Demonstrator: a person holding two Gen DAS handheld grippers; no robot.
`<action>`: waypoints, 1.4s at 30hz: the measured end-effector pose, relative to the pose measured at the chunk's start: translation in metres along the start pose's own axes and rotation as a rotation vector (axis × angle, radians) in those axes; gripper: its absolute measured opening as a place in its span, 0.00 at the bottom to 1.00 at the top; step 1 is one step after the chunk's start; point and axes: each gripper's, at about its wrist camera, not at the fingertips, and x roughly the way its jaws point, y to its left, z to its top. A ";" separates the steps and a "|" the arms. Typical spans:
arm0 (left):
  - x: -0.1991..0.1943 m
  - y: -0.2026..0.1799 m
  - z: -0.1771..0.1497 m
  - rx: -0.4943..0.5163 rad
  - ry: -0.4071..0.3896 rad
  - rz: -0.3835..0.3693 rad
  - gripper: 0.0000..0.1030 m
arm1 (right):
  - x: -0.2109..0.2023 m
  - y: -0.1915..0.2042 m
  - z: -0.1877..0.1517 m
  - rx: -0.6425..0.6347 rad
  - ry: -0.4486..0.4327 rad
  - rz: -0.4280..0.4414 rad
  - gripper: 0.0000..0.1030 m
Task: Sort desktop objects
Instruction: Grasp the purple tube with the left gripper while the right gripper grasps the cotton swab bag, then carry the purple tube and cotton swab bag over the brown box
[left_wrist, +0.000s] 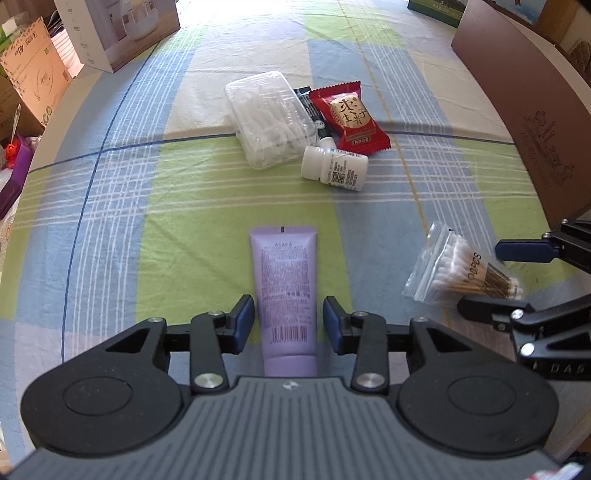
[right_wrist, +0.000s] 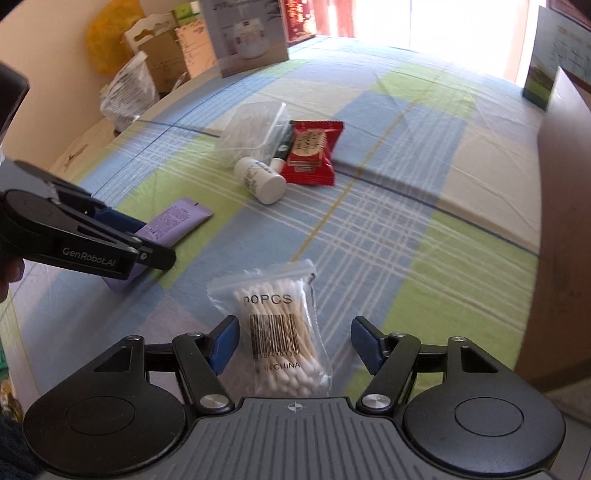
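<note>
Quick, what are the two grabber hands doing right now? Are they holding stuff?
Left gripper: open, pads either side of the purple tube, not pressing it.
Right gripper: open around the cotton swab bag, not gripping.

Both grippers are built alike: the left gripper (left_wrist: 289, 323) and the right gripper (right_wrist: 294, 345) each have a grey ribbed body with a small crosshair mark at its front edge, flanked by two round black housings with shallow discs. Black angular link arms, pinned with silver screws, carry blue pads (left_wrist: 242, 321) on the fingers. From the right wrist view, the left gripper's side reads "GenRobot.AI" in pale letters; the right one's side shows letters that may read "DAS", cut off.
</note>
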 end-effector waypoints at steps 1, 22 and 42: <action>0.001 -0.002 0.000 0.005 0.001 0.004 0.34 | 0.001 0.002 0.000 -0.018 0.002 -0.005 0.63; -0.025 -0.027 -0.030 0.007 -0.002 -0.032 0.27 | -0.034 -0.002 -0.031 0.151 -0.012 0.007 0.22; -0.108 -0.096 -0.001 0.112 -0.212 -0.177 0.27 | -0.147 -0.042 -0.040 0.353 -0.261 0.055 0.22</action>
